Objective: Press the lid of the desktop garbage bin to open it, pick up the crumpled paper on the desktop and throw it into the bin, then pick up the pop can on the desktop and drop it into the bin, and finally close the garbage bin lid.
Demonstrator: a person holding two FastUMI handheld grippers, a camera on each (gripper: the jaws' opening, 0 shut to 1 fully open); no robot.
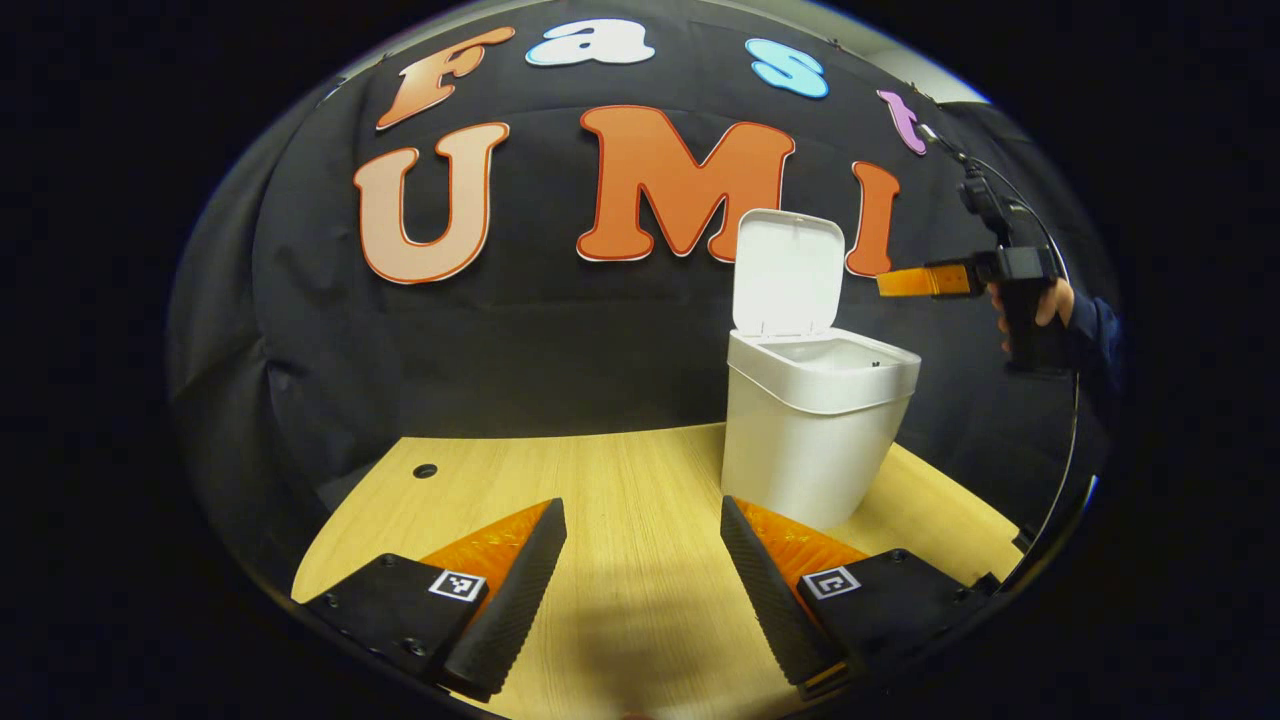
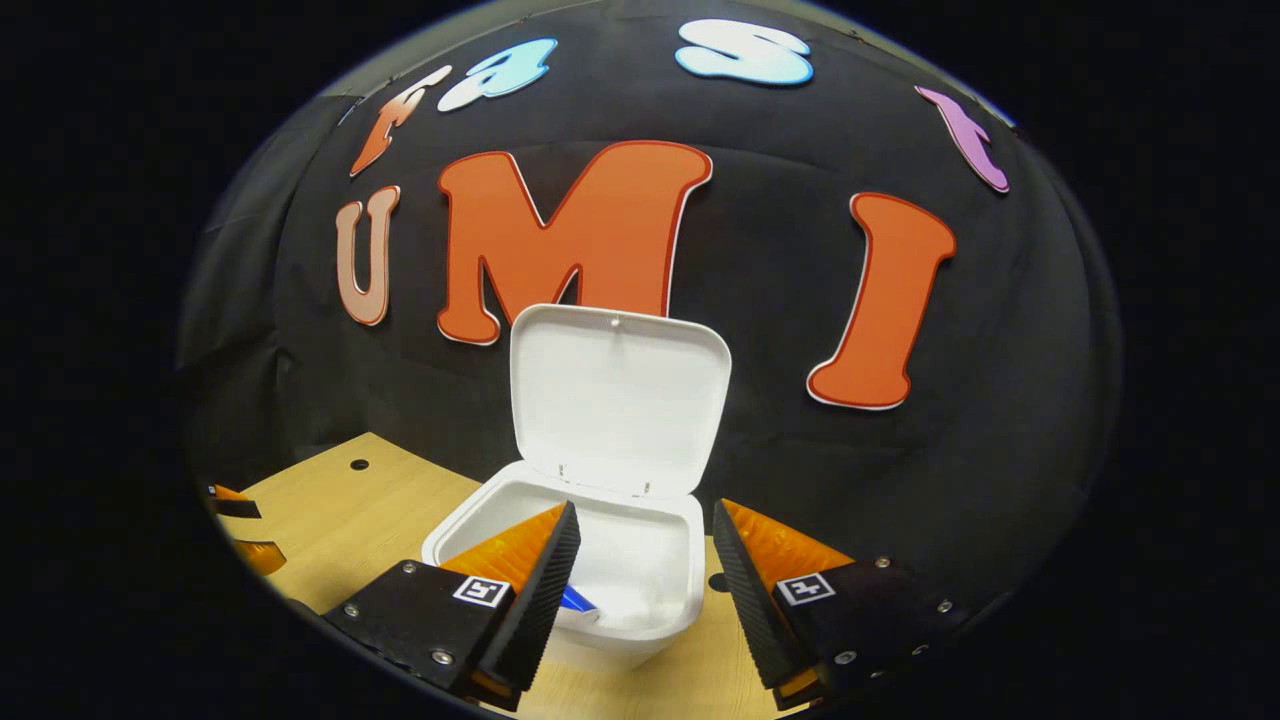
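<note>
White bin point(image 2: 640, 590), lid point(image 2: 618, 398) upright, blue item point(image 2: 578, 599) inside

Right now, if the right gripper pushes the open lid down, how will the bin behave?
The lid stands upright on a hinge at the back rim, so it would probably swing down easily. The bin looks like thin white plastic, likely light. It is tall with a base narrower than its top, so a sideways push might slide or tip it on the smooth table.
</note>
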